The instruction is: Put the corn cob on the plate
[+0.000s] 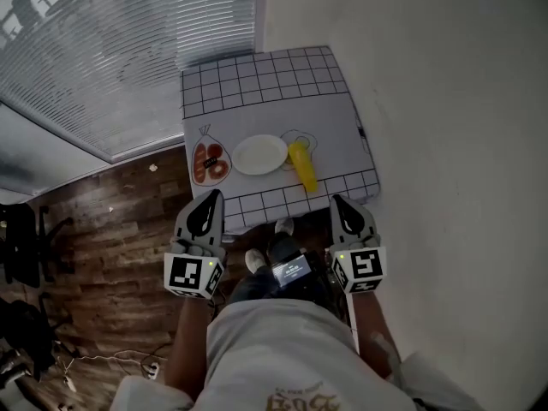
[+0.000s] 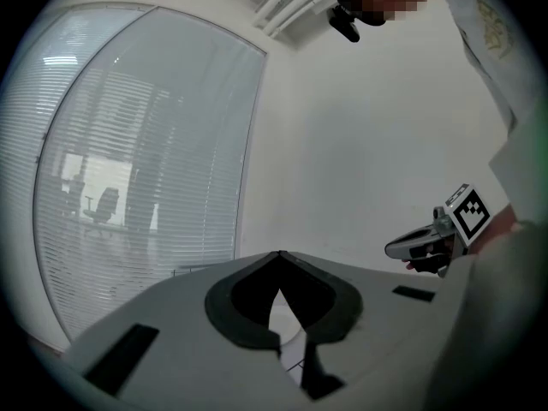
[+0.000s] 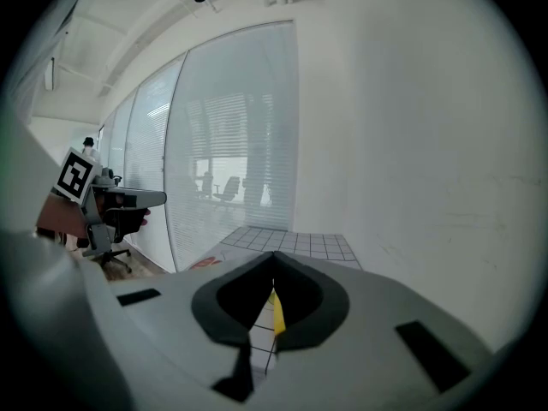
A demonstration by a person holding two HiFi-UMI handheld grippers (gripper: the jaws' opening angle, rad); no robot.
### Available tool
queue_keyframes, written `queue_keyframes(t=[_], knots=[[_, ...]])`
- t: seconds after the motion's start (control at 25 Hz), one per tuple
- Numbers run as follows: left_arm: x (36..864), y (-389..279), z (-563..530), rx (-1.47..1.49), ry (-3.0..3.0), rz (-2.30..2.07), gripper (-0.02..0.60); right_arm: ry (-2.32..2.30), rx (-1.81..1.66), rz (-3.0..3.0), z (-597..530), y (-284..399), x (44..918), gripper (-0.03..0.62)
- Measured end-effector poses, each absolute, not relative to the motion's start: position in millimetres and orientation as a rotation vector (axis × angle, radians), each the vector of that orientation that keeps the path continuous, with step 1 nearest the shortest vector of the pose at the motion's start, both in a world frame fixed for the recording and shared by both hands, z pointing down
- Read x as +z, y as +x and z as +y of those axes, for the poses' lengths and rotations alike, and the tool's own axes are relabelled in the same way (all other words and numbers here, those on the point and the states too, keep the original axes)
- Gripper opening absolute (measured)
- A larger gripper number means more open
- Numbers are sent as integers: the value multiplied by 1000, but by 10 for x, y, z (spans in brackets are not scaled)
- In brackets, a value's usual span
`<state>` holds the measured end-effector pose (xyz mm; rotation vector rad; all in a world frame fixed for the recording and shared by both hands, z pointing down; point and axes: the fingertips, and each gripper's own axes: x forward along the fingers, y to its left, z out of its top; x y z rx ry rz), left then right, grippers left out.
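Head view: yellow corn cob lies on the white gridded table, just right of the round white plate, not on it. My left gripper and right gripper sit at the near edge.
Left gripper view: jaws closed, nothing held.
Right gripper view: jaws closed, nothing held; the cob shows beyond them.

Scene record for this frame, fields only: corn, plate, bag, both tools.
corn cob: lying on the table, right of the plate, not on it
plate: empty
bag: left of plate, red items inside
left tool: shut, empty, by the table's near edge
right tool: shut, empty, by the table's near edge
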<state>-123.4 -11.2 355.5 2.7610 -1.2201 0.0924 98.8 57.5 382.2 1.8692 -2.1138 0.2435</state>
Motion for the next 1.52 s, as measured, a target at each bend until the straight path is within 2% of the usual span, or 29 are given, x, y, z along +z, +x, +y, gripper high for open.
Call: queue_keyframes(t=[0.52,1.52], knots=[[3632,-892,-528,118,2786,-1178,8,1841,295,-2105,187,979,4052,6],[4379,-456,-738,309,2776,-1005,8,1734,401,-2020,-205,979,4728,6]])
